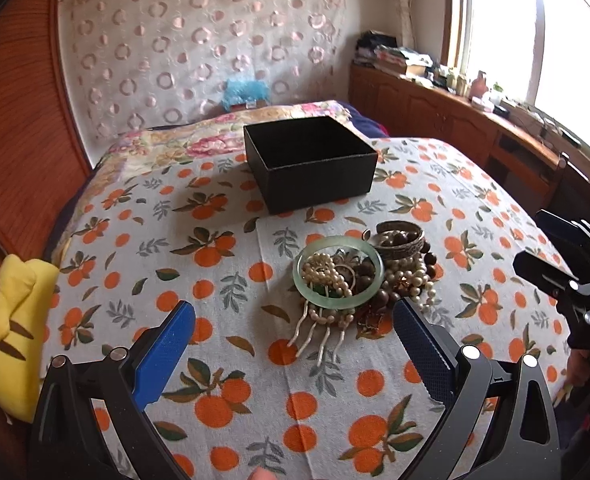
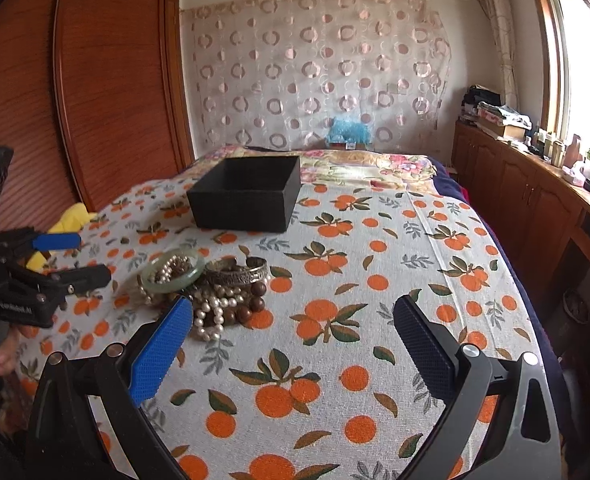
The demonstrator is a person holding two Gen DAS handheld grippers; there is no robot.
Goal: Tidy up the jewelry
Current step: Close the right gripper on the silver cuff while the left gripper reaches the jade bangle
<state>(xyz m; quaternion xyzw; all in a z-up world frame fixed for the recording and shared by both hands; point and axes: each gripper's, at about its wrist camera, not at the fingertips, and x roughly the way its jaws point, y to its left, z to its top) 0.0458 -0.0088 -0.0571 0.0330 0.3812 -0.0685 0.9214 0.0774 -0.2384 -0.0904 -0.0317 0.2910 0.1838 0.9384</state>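
Jewelry pile (image 1: 359,276) sits on the orange-print cloth (image 1: 223,264) over the bed, just ahead of my left tongs (image 1: 295,320) and in front of the black box (image 1: 309,162), a strip of cloth between them.

Left to right in the left wrist view: yellow plush (image 1: 17,336) at the bed's left edge, against the wooden wardrobe (image 1: 19,128). Then the pile: pale green bangle (image 1: 338,272) lying flat on top with white pearls (image 1: 327,276) showing inside it, a fringed pearl piece (image 1: 319,330) trailing toward me, dark wooden beads (image 1: 379,284) under the bangle's right side, engraved metal cuff (image 1: 400,238) at the back right, touching the beads. Box is open-topped, upright; nothing visible inside it from this angle.

Left tongs: spread wide, holding nothing, blue pads (image 1: 165,354) either side of the pile's near edge, not touching it.

Right tongs (image 2: 295,316): spread too, holding nothing, over bare cloth to the right of the pile. Their left pad (image 2: 161,350) overlaps the pearls in view; contact can't be told.

Far right: wooden cabinets (image 2: 507,188) under the window (image 2: 587,48).
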